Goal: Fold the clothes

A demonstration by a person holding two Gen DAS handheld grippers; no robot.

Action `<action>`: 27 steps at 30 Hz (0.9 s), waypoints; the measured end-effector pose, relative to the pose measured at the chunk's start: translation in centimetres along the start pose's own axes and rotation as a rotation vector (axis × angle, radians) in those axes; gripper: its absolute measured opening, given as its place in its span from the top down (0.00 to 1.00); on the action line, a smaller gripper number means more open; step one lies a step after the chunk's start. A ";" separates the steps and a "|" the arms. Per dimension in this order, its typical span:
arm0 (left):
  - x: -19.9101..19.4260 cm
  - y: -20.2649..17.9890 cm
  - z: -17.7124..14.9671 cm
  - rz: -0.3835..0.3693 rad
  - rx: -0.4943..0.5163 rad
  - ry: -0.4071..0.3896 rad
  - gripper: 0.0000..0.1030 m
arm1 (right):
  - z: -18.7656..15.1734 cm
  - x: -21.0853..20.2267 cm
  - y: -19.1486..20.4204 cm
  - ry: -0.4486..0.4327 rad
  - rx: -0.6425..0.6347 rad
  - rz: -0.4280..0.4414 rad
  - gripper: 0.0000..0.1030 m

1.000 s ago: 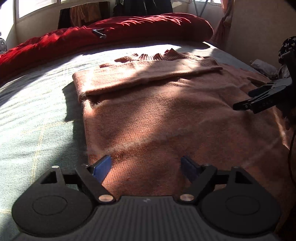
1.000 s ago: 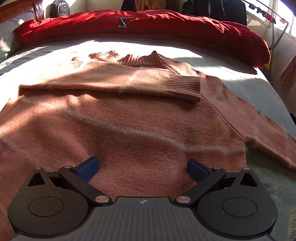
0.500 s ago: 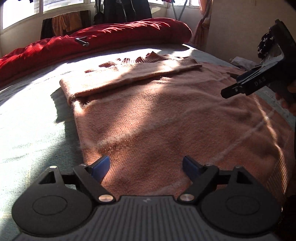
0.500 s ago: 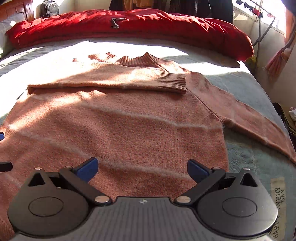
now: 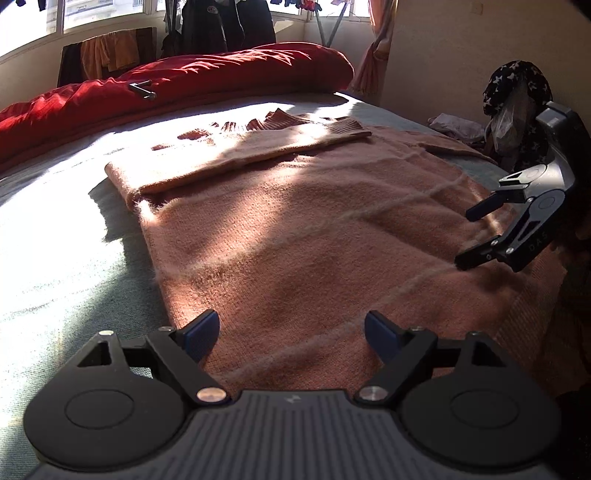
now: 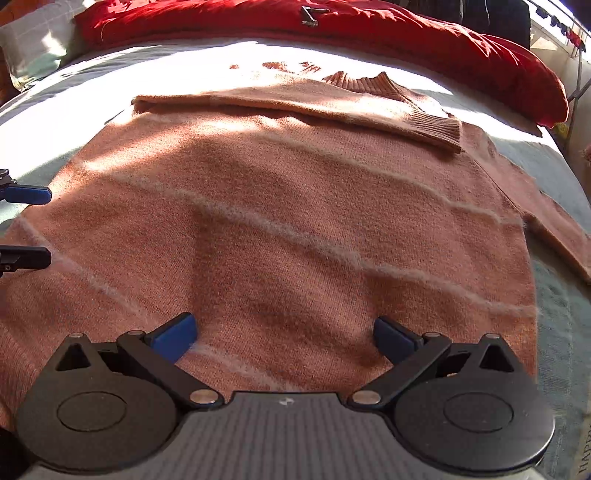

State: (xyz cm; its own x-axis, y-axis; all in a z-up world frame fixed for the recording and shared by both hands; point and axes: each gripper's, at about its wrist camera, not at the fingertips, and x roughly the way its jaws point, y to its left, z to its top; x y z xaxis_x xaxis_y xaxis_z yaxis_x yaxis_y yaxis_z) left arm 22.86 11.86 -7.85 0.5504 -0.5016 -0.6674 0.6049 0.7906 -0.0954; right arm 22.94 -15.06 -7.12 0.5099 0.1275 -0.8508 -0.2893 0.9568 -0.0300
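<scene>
A salmon-pink knitted sweater (image 5: 314, 229) (image 6: 280, 206) with thin pale stripes lies flat on the bed. One sleeve (image 6: 332, 107) is folded across the chest below the ribbed collar (image 6: 362, 83); the other sleeve (image 6: 565, 240) trails off to the right. My left gripper (image 5: 291, 332) hovers open over the sweater's lower left part, nothing between its blue pads. My right gripper (image 6: 284, 334) is open above the sweater's lower middle, also empty. Each gripper shows in the other's view: the right gripper (image 5: 469, 236) at the right edge, the left gripper (image 6: 33, 225) at the left edge.
A grey-green bedspread (image 5: 55, 236) covers the bed. A red duvet (image 5: 207, 88) (image 6: 406, 33) lies bunched along the far side with a small metal object (image 5: 142, 89) on it. Clothes hang by the windows behind. A dark patterned bundle (image 5: 517, 88) stands beside the wall at right.
Both grippers have drawn back toward the sweater's lower part and stayed open. The right gripper has come lower in the left wrist view. The left gripper's fingertips have entered the right wrist view.
</scene>
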 end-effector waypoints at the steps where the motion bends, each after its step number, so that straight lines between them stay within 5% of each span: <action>1: 0.0 -0.1 0.3 -0.021 0.011 -0.005 0.17 | -0.7 -0.5 -0.3 0.003 0.013 0.003 0.00; 7: 2.0 -2.7 2.9 -0.127 0.146 -0.016 0.17 | -3.6 -2.6 -1.3 0.036 0.074 -0.007 0.00; 12: 4.4 -5.8 2.6 -0.217 0.271 0.053 0.17 | -5.3 -3.9 -2.1 0.062 0.124 -0.016 0.00; 27: 4.9 -5.9 2.0 -0.153 0.224 0.099 0.10 | -3.9 -4.5 -6.2 0.035 0.165 -0.124 0.00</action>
State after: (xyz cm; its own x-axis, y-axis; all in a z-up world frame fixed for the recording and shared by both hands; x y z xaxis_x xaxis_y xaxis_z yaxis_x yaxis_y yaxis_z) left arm 23.15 4.03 -9.10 0.3910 -0.5634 -0.7278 0.7944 0.6060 -0.0423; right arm 19.24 -22.56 -5.16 0.5037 -0.0006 -0.8639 -0.0876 0.9948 -0.0517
